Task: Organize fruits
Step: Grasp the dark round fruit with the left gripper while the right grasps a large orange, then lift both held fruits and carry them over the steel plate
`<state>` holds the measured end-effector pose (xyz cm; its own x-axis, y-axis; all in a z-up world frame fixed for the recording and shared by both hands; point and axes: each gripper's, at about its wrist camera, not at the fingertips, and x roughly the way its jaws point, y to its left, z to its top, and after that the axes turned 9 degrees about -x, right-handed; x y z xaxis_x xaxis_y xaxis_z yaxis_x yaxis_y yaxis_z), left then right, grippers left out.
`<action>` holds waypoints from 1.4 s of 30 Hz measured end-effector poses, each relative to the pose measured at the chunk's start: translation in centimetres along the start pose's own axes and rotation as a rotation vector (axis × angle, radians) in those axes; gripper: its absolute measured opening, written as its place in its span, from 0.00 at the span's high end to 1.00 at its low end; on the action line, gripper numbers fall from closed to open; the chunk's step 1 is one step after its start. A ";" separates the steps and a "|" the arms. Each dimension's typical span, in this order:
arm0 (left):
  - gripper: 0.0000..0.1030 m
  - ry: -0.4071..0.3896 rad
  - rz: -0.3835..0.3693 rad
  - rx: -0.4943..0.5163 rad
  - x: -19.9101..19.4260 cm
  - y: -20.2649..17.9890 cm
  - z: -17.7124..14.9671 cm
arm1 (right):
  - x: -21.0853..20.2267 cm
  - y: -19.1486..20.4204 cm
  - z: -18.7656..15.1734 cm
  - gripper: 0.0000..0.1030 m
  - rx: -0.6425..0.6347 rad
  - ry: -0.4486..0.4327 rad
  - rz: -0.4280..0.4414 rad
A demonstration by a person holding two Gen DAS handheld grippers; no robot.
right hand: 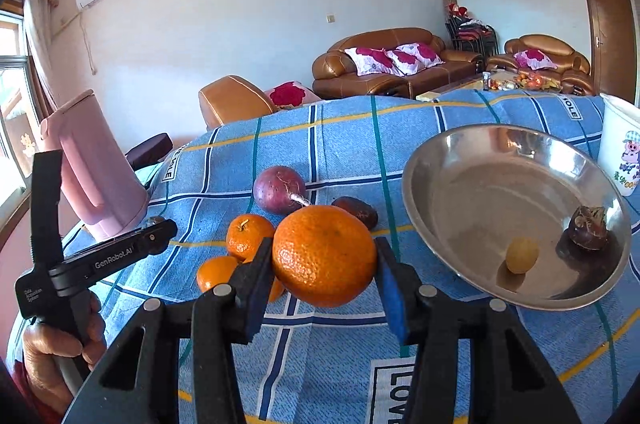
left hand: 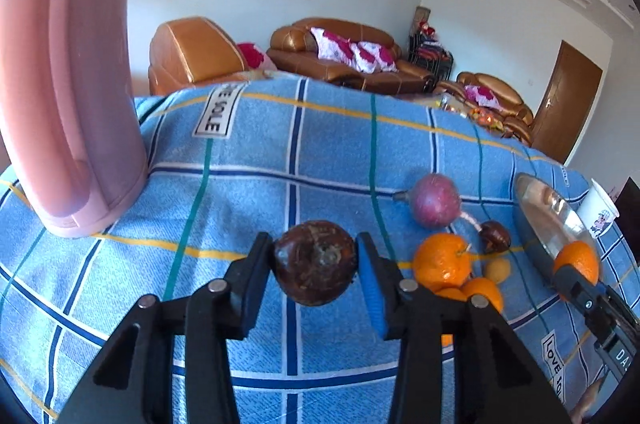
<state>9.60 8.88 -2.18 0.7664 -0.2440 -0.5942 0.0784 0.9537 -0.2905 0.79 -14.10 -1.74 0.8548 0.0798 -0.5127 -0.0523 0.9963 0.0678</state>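
Holding an orange (right hand: 324,256) off the blue checked cloth (right hand: 344,144), the right gripper (right hand: 320,274) pinches it between both pads; the steel dish (right hand: 424,160) lies just to the right of the fingers, slightly beyond, with open room in its near-left half; a small yellow fruit (right hand: 521,255) and a dark one (right hand: 588,228) already sit toward its right side, by the white cup (right hand: 620,144). The left gripper (left hand: 316,266) clamps a dark brown round fruit (left hand: 315,266), farther from the dish; loose oranges (left hand: 442,262), a purple fruit (left hand: 435,200) and another dark fruit (left hand: 495,236) lie between; a pink jug (left hand: 68,96) stands far left.
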 end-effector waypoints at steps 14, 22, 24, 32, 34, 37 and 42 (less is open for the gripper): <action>0.57 -0.165 0.082 0.085 -2.5 -2.0 -0.6 | -1.8 2.0 0.2 0.51 -0.144 -0.120 -0.087; 0.57 -0.179 0.112 0.111 -2.7 -2.8 -1.2 | -2.3 3.0 0.1 0.51 -0.189 -0.148 -0.112; 0.57 -0.191 0.123 0.125 -2.9 -3.2 -1.4 | -2.4 3.1 0.0 0.51 -0.191 -0.153 -0.118; 0.57 -0.229 0.152 0.160 -3.7 -4.3 -2.1 | -2.8 2.8 -0.2 0.51 -0.184 -0.150 -0.130; 0.57 -0.231 0.149 0.161 -3.9 -4.5 -2.2 | -3.0 2.8 -0.3 0.51 -0.186 -0.148 -0.135; 0.57 -0.234 0.144 0.155 -4.1 -4.7 -2.4 | -3.2 2.7 -0.4 0.51 -0.186 -0.143 -0.141; 0.57 -0.236 0.138 0.142 -4.5 -5.0 -2.9 | -3.7 2.0 -0.7 0.51 -0.173 -0.135 -0.154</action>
<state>3.92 4.67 -0.22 0.9015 -0.0784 -0.4257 0.0387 0.9941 -0.1010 -2.85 -12.35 -0.24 0.9202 -0.0669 -0.3857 0.0066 0.9878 -0.1555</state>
